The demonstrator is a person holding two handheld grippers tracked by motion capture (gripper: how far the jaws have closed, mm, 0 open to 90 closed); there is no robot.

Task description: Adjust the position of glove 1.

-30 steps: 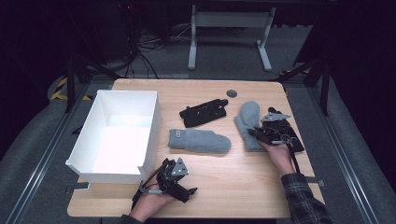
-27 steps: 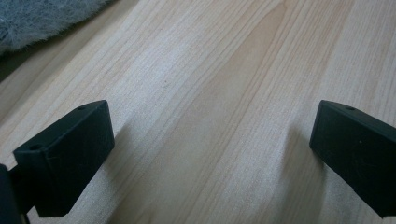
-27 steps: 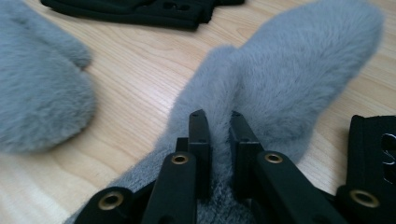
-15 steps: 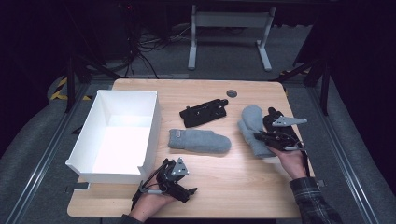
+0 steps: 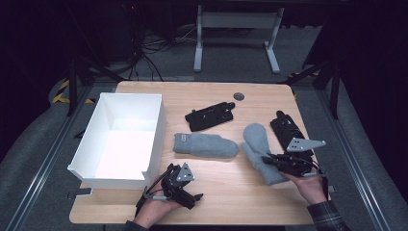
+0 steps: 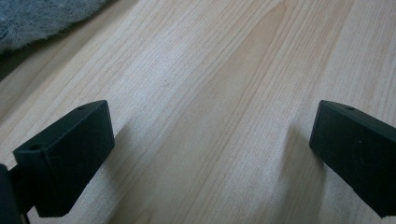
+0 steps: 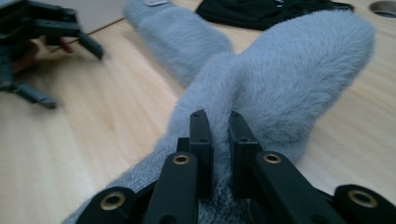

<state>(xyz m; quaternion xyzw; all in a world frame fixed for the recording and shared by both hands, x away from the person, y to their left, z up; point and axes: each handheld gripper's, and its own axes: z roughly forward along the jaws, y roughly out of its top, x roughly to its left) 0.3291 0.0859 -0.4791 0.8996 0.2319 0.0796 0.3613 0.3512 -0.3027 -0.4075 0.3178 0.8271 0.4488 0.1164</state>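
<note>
A grey fuzzy mitten point(image 5: 259, 144) lies at the right of the table, and my right gripper point(image 5: 267, 161) is shut on a pinched fold of it near its cuff. In the right gripper view the two jaws squeeze the grey mitten point(image 7: 280, 79) between them, with the gripper point(image 7: 219, 133) low over the wood. A second grey mitten point(image 5: 206, 144) lies flat in the middle of the table. My left gripper point(image 5: 185, 186) rests near the front edge beside the box, jaws wide apart over bare wood point(image 6: 210, 140), with an edge of a mitten point(image 6: 42, 16) in the corner.
A white open box point(image 5: 156, 130) stands at the left. One black glove point(image 5: 210, 115) lies behind the middle mitten, another black glove point(image 5: 286, 126) at the right just behind my right hand. A round grey grommet point(image 5: 238, 96) sits near the far edge.
My right gripper has pulled back toward the front right with the mitten in it, dragging it along and uncovering the black glove behind. The left gripper has stayed where it was.
</note>
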